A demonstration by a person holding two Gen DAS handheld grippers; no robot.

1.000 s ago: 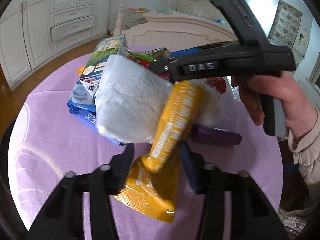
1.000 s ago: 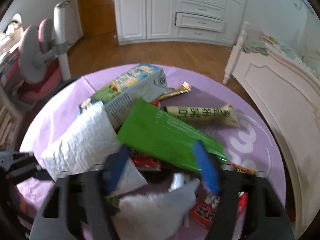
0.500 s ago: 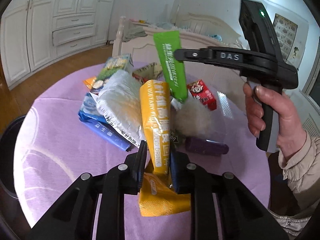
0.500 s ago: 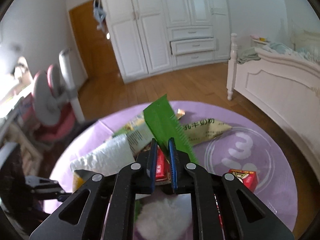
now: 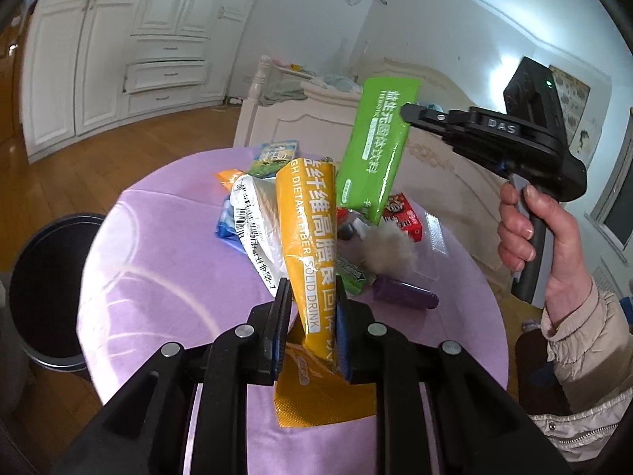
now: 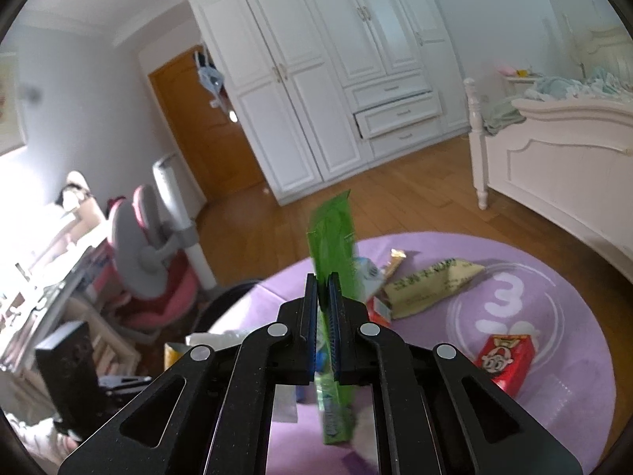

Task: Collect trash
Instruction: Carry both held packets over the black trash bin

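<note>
left wrist view – left gripper (image 5: 312, 308) angled down over purple table (image 5: 158, 269), clamped on yellow packet (image 5: 308, 253), right gripper (image 5: 407, 113) raised, hand (image 5: 530, 233) on its handle, pinching green packet (image 5: 376, 154) – pads nearly together

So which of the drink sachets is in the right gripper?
The green sachet, pinched by the right gripper and lifted clear of the table. The yellow sachet is in the left gripper.

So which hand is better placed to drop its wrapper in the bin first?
Left, probably. Its tongs grip the yellow pouch, and the dark bin sits just past the table edge on that side. The right tongs hold the green wrapper farther away, above the trash pile.
</note>
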